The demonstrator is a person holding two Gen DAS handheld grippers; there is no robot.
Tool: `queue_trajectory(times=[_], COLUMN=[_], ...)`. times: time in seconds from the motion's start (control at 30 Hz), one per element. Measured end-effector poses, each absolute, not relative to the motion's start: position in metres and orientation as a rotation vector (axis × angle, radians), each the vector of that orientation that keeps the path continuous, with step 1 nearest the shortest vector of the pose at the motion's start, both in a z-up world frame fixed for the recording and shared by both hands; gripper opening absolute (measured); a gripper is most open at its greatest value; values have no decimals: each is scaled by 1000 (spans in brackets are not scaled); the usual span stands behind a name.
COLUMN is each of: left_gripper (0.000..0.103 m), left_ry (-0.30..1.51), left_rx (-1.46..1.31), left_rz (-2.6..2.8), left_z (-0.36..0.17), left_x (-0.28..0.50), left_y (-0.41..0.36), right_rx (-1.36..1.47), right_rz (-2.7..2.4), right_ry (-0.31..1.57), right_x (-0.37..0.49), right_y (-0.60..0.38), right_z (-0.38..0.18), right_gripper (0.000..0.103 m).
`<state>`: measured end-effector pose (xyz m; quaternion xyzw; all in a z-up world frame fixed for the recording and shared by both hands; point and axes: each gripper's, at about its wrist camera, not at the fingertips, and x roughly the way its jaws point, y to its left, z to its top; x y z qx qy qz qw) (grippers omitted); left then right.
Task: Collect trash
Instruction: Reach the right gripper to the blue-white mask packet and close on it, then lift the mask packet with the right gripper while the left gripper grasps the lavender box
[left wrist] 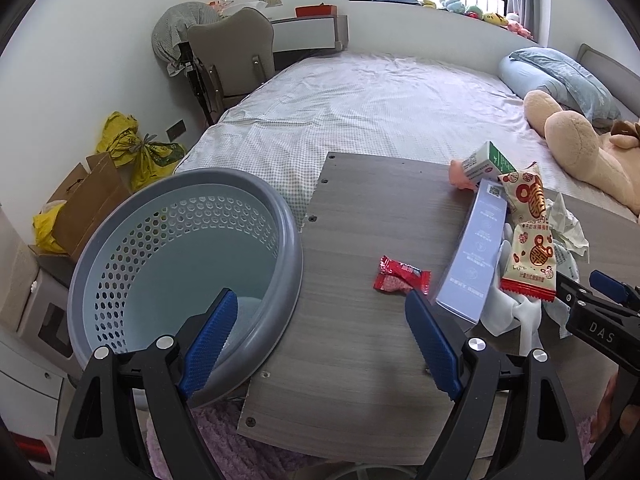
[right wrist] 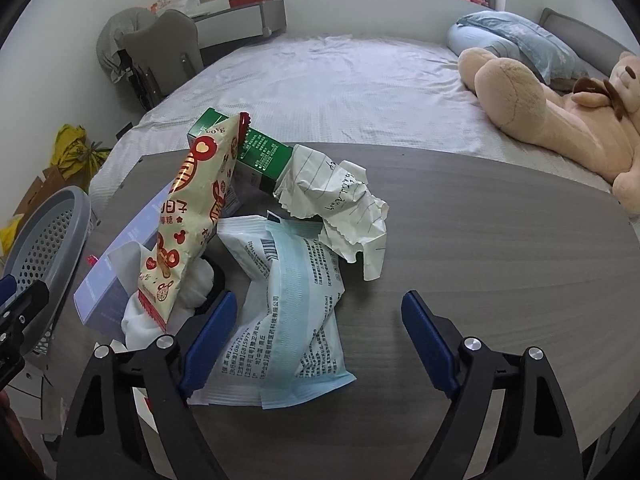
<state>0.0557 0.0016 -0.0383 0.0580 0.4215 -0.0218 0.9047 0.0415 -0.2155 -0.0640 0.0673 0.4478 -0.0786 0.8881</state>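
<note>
Left gripper (left wrist: 320, 336) is seen low over the grey worktop (left wrist: 360, 360), jaws wide apart with nothing between them; its left finger (left wrist: 208, 340) overlaps the rim of the grey perforated basket (left wrist: 280, 216), which sits at the worktop's left edge, but contact cannot be told. Just beyond its right finger a red wrapper (left wrist: 400, 278) lies flat on the worktop, apart from the main pile. Right gripper (right wrist: 316, 344) is seen with jaws spread, not pressing on anything; a light-blue printed pouch (right wrist: 288, 312) lies flat on the worktop between them, nearer the left finger (right wrist: 208, 336). Left of the pouch, white cloth (right wrist: 140, 320) is bunched, with a cream-and-red snack bag (right wrist: 192, 216) propped tilted over it. A long pale-purple box (left wrist: 470, 248) lies beside the bags, partly under them. Behind the pouch a crumpled lined paper (right wrist: 340, 196) is touching it, and a green carton (right wrist: 260, 152) lies on its side behind the snack bag and paper. In the left view a second snack bag (left wrist: 530, 256) is seen in front of the first. Past the worktop a bed (right wrist: 340, 80) is seen, with a plush bear (right wrist: 560, 120) and blue pillow (right wrist: 520, 44) on its right. A chair (left wrist: 232, 60) stands at the far left corner; yellow bags (left wrist: 128, 144) and a cardboard box (left wrist: 88, 200) sit on the floor by the wall.
</note>
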Motion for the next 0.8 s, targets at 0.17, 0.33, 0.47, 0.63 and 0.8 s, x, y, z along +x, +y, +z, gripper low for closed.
queue_trajectory(times=[0.17, 0.33, 0.47, 0.63, 0.8], left_gripper=[82, 82, 82, 82, 82], left_ry=[869, 874, 868, 858, 855], left_rx=[123, 123, 126, 128, 121], left_rz=[-42, -51, -59, -72, -94], left_z=[-37, -37, -35, -31, -27], left_x=[53, 51, 48, 43, 41], left_y=[2, 0, -1, -5, -12], right_rx=[131, 139, 177, 202, 232], right_rz=[-152, -123, -105, -107, -133], right_ry=[952, 958, 933, 914, 893], right_x=[46, 44, 37, 20, -1], right_y=[-213, -211, -213, -221, -238], right_z=[-69, -69, -63, -57, -51], right_gripper=[66, 46, 43, 42, 42])
